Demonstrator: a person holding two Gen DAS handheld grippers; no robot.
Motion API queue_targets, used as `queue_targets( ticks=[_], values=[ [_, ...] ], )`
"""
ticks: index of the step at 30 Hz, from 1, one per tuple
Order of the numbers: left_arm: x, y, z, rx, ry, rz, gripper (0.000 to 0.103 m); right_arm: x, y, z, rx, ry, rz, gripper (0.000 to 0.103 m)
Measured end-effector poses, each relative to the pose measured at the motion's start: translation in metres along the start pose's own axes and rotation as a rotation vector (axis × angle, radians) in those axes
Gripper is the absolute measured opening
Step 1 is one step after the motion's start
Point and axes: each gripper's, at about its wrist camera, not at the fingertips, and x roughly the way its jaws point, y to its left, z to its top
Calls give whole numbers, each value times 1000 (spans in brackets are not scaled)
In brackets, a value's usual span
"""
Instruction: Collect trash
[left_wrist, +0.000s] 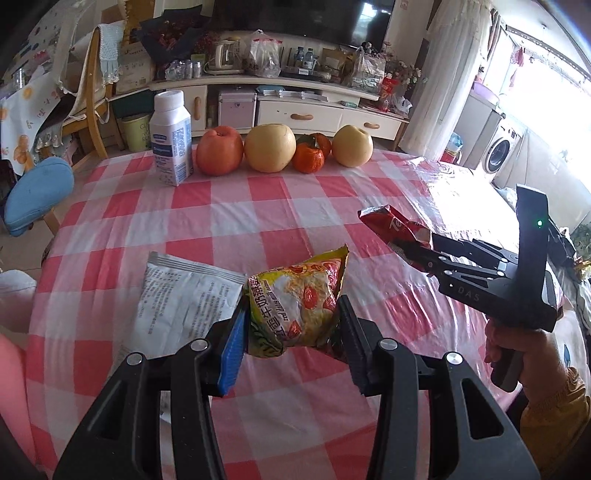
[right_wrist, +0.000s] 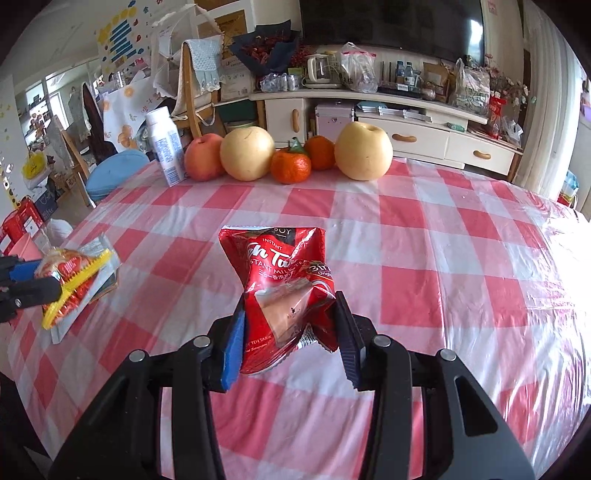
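- The left gripper (left_wrist: 291, 328) is clenched on a yellow snack packet (left_wrist: 299, 299); the packet is crumpled between the two pads and sticks up past their tips, clear of the checked tablecloth (left_wrist: 229, 206).
- Just left of the left jaws, a white paper packet (left_wrist: 181, 295) lies flat on the cloth.
- The right gripper (right_wrist: 290, 325) grasps a red tea packet (right_wrist: 280, 273), squeezed between its pads and rising above the tips.
- In the left wrist view a hand (left_wrist: 517, 350) holds the right gripper's handle, off to the right of the left jaws.
- Well ahead of both jaws stand a white bottle (left_wrist: 171, 140), an apple (left_wrist: 219, 149), two pears (left_wrist: 269, 147) and two tangerines (left_wrist: 308, 157) in a row.
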Motion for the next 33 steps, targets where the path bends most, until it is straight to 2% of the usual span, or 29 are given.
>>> queue_targets(
  ticks=[17, 18, 20, 22, 27, 28, 30, 32, 33],
  values=[
    [-59, 69, -32, -103, -70, 47, 48, -24, 63, -29, -75, 29, -5, 45],
    [-63, 76, -34, -115, -75, 49, 47, -26, 67, -30, -78, 31, -5, 45],
    [-68, 85, -36, -133, -83, 48, 33, -28, 74, -30, -82, 31, -4, 45],
    [-74, 95, -39, -155, -94, 46, 33, -29, 81, -31, -90, 32, -5, 45],
    [-67, 104, -52, -126, -26, 7, 34, -26, 96, -37, -116, 55, -12, 45],
    [-66, 104, -55, -116, -9, -5, 36, -26, 98, -39, -123, 58, -12, 45],
    [-66, 100, -63, -89, 24, -13, 59, -26, 103, -41, -134, 60, -12, 45],
    [-67, 91, -73, -39, 49, -11, 70, -27, 105, -42, -138, 61, -12, 45],
    [-67, 87, -77, -15, 64, -18, 71, -28, 106, -42, -140, 60, -12, 45]
  ],
)
